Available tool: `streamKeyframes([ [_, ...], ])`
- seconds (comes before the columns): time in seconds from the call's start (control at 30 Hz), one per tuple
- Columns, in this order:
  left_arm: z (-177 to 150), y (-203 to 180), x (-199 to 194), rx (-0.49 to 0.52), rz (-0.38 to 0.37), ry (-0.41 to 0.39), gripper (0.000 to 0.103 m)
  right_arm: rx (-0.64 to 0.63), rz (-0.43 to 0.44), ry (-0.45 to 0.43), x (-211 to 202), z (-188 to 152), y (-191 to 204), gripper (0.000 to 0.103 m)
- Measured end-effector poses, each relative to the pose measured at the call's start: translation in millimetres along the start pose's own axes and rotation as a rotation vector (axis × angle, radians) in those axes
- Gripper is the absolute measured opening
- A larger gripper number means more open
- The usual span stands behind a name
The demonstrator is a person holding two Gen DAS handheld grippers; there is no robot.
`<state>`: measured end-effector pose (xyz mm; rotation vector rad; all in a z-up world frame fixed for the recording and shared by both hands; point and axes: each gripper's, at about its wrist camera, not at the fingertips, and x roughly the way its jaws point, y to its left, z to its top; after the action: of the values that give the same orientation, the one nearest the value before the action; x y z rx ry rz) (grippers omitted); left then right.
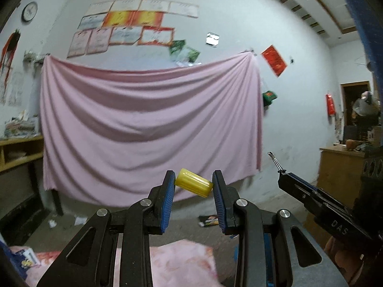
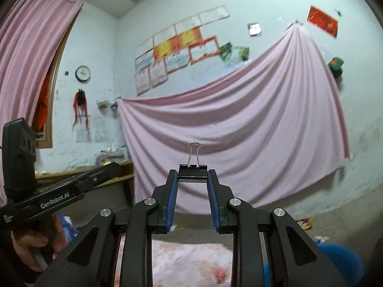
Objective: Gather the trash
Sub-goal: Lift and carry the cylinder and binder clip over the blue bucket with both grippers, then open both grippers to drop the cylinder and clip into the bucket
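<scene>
My left gripper [image 1: 193,182] is shut on a small yellow plastic cylinder [image 1: 194,183], held crosswise between the blue pads and raised in front of the pink sheet. My right gripper [image 2: 192,176] is shut on a black binder clip [image 2: 193,170], whose wire handle sticks up past the fingertips. In the left wrist view the right gripper [image 1: 275,161] comes in from the right with the clip's wire showing at its tip. In the right wrist view the left gripper [image 2: 112,167] reaches in from the left, with a hand [image 2: 28,246] on its handle.
A pink sheet [image 1: 148,124] hangs on the wall ahead. Below lies a pink patterned cloth [image 1: 182,260]. Scraps of paper [image 1: 80,220] and a wrapper [image 1: 209,220] lie on the floor. A wooden shelf [image 1: 21,148] stands left, a cabinet [image 1: 340,172] right, something blue [image 2: 335,260] low right.
</scene>
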<state>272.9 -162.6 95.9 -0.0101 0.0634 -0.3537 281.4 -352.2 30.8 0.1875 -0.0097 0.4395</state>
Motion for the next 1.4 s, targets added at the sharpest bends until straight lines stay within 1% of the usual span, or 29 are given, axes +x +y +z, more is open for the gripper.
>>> streamKeyframes([
  [0.17,4,-36,2,0.022,-0.053,-0.029,0.027,-0.012,-0.064,-0.044,-24,6,-15,0.022],
  [0.27,2,-56,8,0.036,-0.091,-0.035,0.027,-0.016,-0.092,-0.052,-34,7,-24,0.022],
  [0.37,-2,-76,17,0.043,-0.129,-0.025,0.027,-0.022,-0.121,-0.046,-45,6,-35,0.023],
  [0.6,-15,-107,35,0.029,-0.192,0.019,0.027,-0.015,-0.203,0.014,-59,-3,-60,0.023],
  [0.73,-28,-120,48,0.011,-0.225,0.070,0.027,-0.006,-0.238,0.063,-62,-10,-73,0.023],
  [0.97,-49,-130,75,-0.069,-0.248,0.215,0.027,0.025,-0.295,0.178,-59,-26,-95,0.023],
  [1.03,-52,-133,81,-0.074,-0.255,0.250,0.027,0.046,-0.311,0.216,-57,-30,-102,0.023],
  [1.2,-57,-140,96,-0.080,-0.264,0.341,0.027,0.097,-0.335,0.265,-56,-35,-115,0.023],
  [1.4,-66,-147,102,-0.091,-0.284,0.411,0.027,0.121,-0.370,0.345,-49,-44,-125,0.023],
])
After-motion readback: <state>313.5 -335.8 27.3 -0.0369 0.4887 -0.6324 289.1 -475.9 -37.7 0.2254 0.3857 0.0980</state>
